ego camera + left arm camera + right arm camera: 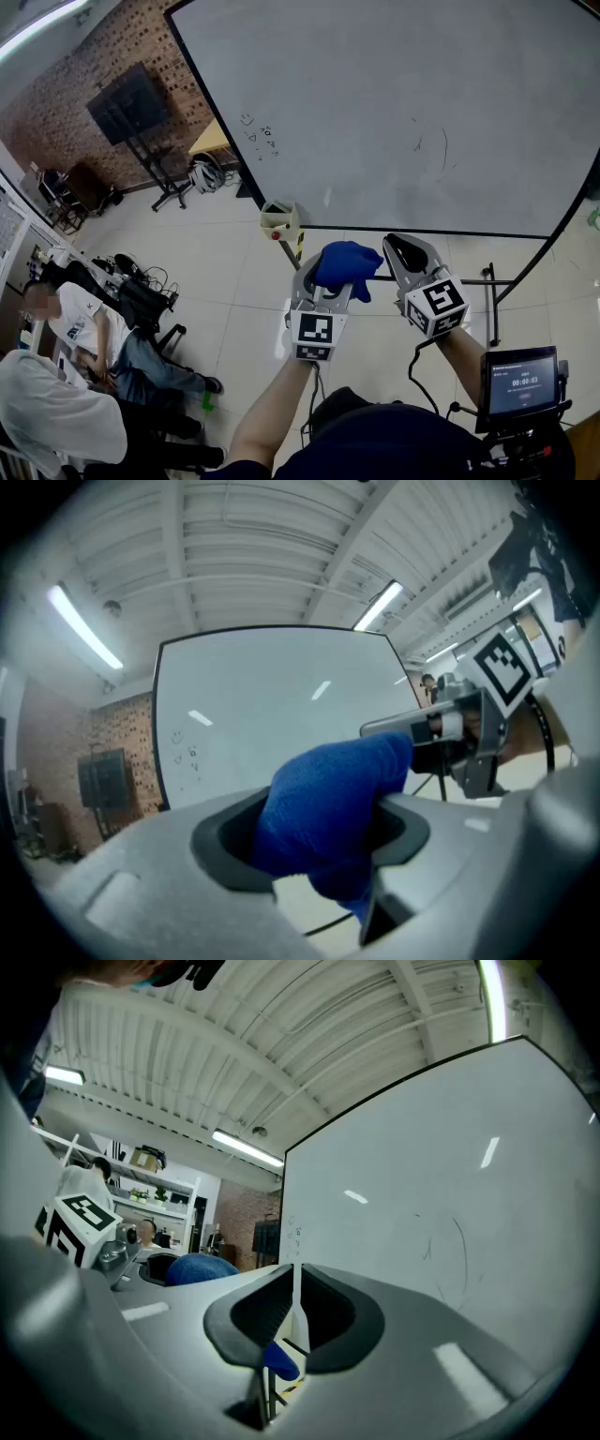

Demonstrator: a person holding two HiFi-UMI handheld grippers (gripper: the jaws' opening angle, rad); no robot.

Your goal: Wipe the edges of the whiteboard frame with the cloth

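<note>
The cloth (349,261) was squeezed in the left tongs (326,279); the right tongs (401,246) were shut tight, near the whiteboard (403,112).

blue cloth (345,264), black-framed white whiteboard (394,103)

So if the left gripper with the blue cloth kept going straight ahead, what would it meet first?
Probably the whiteboard: the left gripper, shut on the blue cloth, faces its white surface with nothing in between, though the distance is hard to judge.
</note>
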